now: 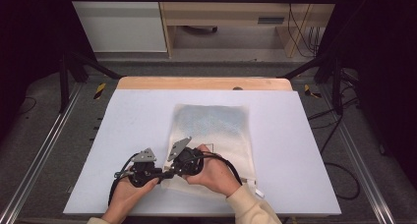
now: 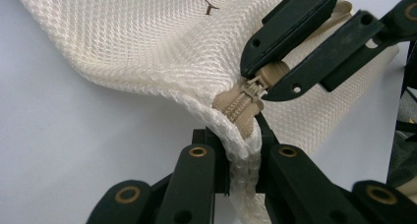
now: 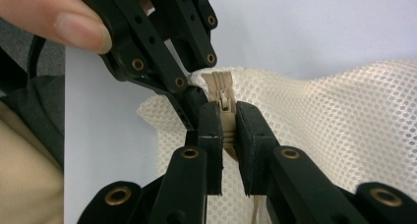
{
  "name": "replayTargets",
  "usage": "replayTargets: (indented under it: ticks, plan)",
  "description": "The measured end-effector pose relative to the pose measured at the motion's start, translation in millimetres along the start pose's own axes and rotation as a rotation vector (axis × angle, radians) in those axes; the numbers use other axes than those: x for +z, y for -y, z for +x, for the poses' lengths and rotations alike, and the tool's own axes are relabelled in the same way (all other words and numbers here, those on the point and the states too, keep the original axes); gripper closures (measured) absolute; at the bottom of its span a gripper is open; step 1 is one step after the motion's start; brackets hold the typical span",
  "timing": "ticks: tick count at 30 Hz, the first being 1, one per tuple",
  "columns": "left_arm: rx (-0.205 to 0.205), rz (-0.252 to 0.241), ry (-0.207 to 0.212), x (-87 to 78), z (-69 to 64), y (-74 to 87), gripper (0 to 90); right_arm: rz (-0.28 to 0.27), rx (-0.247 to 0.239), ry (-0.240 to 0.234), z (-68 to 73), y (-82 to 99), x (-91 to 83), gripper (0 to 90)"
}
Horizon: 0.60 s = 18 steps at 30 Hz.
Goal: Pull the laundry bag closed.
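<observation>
A cream mesh bag (image 1: 211,128) lies flat on the white table (image 1: 295,150), and its near left corner is lifted. A tan zipper (image 2: 240,105) ends at that corner. My left gripper (image 1: 160,175) is shut on the bag's corner edge just below the zipper end, as the left gripper view (image 2: 240,148) shows. My right gripper (image 1: 171,171) comes in from the right and is shut on the zipper pull (image 3: 224,105); its jaws (image 3: 227,123) pinch the tan tab. Both grippers meet tip to tip, and the right gripper (image 2: 263,79) shows at the left gripper view's upper right.
A wooden strip (image 1: 204,83) borders the table's far edge. Black frame posts (image 1: 64,81) stand at both sides, and cables (image 1: 344,180) lie on the floor at the right. A thumb (image 3: 59,22) rests on the left gripper (image 3: 201,76).
</observation>
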<state>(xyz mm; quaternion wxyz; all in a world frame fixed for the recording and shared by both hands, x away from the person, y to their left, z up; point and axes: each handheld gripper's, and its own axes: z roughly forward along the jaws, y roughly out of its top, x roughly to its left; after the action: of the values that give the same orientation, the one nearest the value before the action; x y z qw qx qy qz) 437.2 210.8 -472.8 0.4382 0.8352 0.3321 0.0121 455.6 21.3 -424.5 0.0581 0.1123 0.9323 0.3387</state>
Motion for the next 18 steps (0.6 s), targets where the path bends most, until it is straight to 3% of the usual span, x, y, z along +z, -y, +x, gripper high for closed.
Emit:
replayTargets:
  ticks: [18]
  plan:
    - [0.027, -0.002, -0.011, -0.9, -3.5, -2.2, 84.0, 0.019, 0.001, -0.007, -3.5, 5.6, -3.9, 82.1]
